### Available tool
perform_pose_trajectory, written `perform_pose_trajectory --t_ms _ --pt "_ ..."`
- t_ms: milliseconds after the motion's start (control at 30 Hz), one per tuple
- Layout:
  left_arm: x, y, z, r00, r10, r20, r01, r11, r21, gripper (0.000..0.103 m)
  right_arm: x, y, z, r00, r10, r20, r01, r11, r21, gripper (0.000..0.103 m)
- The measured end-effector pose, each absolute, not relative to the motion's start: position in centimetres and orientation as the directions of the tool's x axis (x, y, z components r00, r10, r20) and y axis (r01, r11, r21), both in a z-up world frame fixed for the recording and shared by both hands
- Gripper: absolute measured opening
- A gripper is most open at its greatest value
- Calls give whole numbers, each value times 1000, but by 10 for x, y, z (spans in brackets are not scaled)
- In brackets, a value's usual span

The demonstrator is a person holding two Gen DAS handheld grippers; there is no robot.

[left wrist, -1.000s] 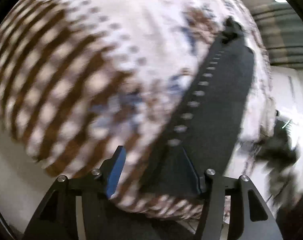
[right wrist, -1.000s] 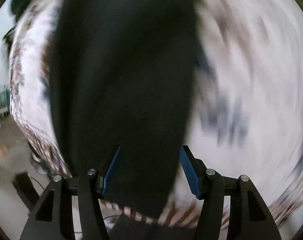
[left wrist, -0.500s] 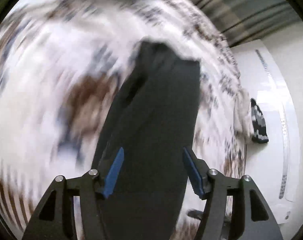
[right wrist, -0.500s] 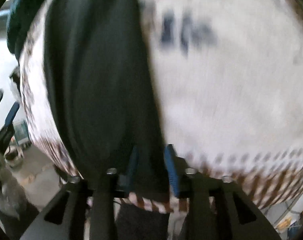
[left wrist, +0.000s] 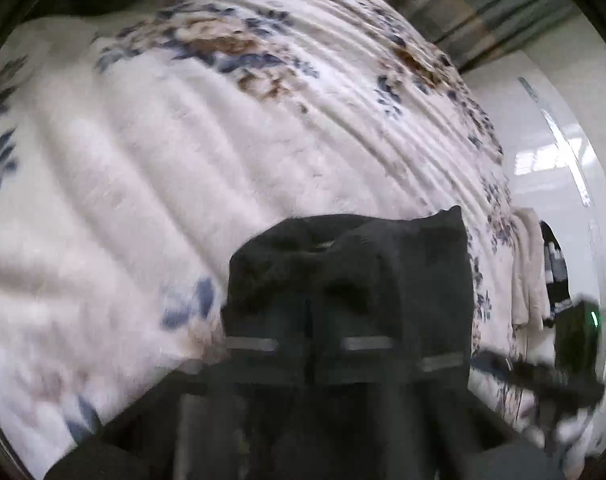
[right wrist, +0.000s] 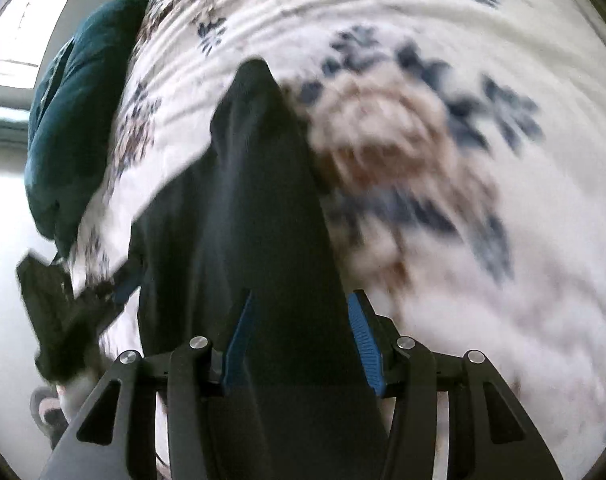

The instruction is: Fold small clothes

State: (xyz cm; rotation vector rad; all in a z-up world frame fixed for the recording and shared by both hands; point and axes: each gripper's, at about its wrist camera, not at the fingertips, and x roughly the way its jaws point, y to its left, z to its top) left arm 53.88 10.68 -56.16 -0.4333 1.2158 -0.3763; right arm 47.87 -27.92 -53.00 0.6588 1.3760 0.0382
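The left gripper (left wrist: 311, 344) is now clamping the dark garment (left wrist: 367, 264) it straddled half-open earlier, while the right gripper's (right wrist: 299, 340) half-open fingers are straddling it ungripped, readying a fold.

Left claw (left wrist: 311, 344): jaws shut, blurred, draped and mostly hidden by dark cloth (left wrist: 383, 264). Right claw (right wrist: 301, 336): angled down, blue pads (right wrist: 363, 344) apart, cloth between them; contact with pads unclear.

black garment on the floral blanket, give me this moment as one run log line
item: black fabric garment | surface: white floral blanket | left gripper: shut, cloth bunched around it | right gripper: jaws astride garment | fold: unfinished
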Motion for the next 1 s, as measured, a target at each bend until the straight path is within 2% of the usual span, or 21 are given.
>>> perform_pose_trajectory --t_ms 133,200,300,433,467,533,567,600,633,667,767,833,867,900,933,1000 --pt "550 126 -548 357 -539 -763 34 824 -566 1 516 -280 -555 222 426 -877 383 789 480 49" --pt "560 136 -548 363 -544 -756 20 816 -578 1 520 -281 -559 252 405 -879 383 793 475 22" --pt "572 137 -561 333 -527 -782 27 834 -551 1 521 -281 -561 268 370 -889 377 810 450 16" --pt "578 134 -578 280 -538 -795 29 832 -554 3 526 -281 -567 218 337 -916 387 832 398 19" --pt "576 136 -576 281 -549 -788 21 824 -566 4 529 -277 -565 202 319 -926 375 848 374 25" --pt "566 144 -566 268 -592 -760 -24 784 -620 18 528 -268 -555 196 310 -930 351 864 362 35" --pt "559 147 -561 275 -604 -748 -32 772 -635 25 525 -263 -549 190 315 -930 332 871 363 51" --pt "548 149 -555 284 -605 -744 -38 768 -639 45 518 -259 -541 188 314 -931 311 880 359 56" --pt "534 150 -551 288 -598 -748 -53 770 -636 64 508 -257 -534 198 313 -929 292 885 361 56" --pt "516 150 -549 285 -591 -755 -82 770 -633 65 500 -255 -530 199 314 -928 283 889 361 56" --pt "472 135 -558 206 -641 -740 -106 737 -668 65 462 -252 -523 206 290 -934 271 901 340 56" --pt "455 121 -567 174 -632 -755 -96 753 -652 60 439 -253 -523 200 284 -938 278 902 332 56" --pt "449 116 -571 176 -618 -766 -90 765 -638 51 425 -253 -526 193 292 -937 292 895 339 56" --pt "447 112 -571 186 -614 -767 -81 768 -635 25 412 -255 -530 182 304 -935 304 887 348 56" --pt "447 109 -570 196 -592 -782 -64 788 -613 15 405 -256 -533 173 313 -934 313 881 353 56" --pt "451 110 -565 205 -574 -792 -51 802 -595 9 386 -256 -542 153 338 -929 338 865 371 56"
